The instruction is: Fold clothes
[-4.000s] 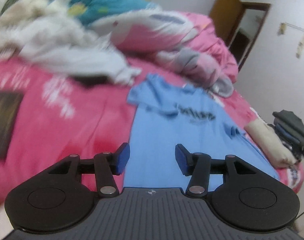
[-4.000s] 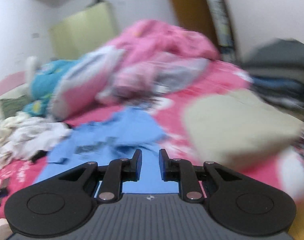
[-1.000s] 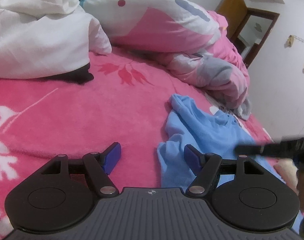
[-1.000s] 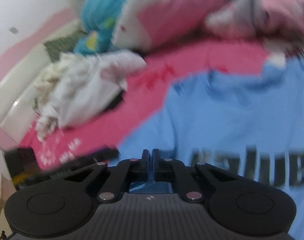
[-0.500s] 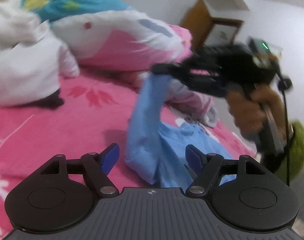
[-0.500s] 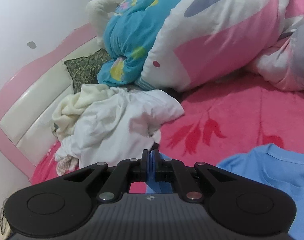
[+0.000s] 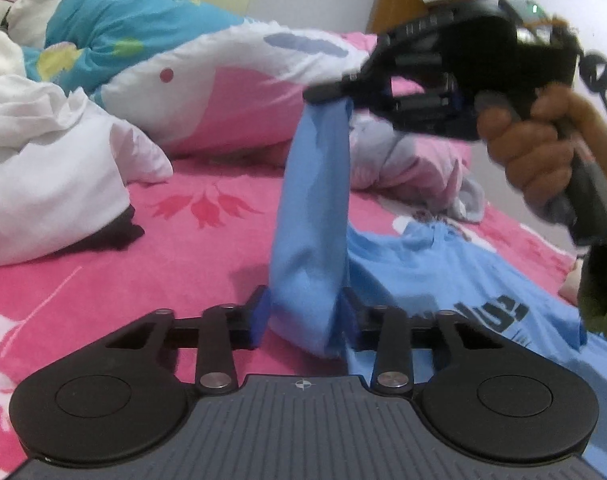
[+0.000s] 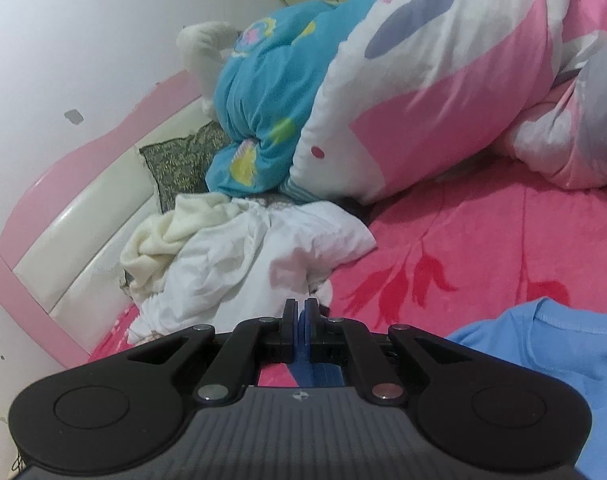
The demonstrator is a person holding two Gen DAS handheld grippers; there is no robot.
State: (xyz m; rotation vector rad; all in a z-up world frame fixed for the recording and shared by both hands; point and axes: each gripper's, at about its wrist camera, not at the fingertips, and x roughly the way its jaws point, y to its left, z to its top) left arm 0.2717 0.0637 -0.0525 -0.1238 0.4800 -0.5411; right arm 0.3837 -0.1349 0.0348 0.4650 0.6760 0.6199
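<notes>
blue t-shirt (image 7: 443,276): body lies on pink blanket (image 7: 183,240), sleeve strip lifted above it. right gripper (image 7: 323,92) pinches strip's top. left gripper (image 7: 303,312) jaws just narrowing around lower strip. advice: keep strip taut, fold inward squarely.

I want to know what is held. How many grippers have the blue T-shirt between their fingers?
2. The right gripper pinches the blue T-shirt at its lifted top end. The left gripper, whose jaws have just been closing, has the hanging fold between its fingers.
</notes>
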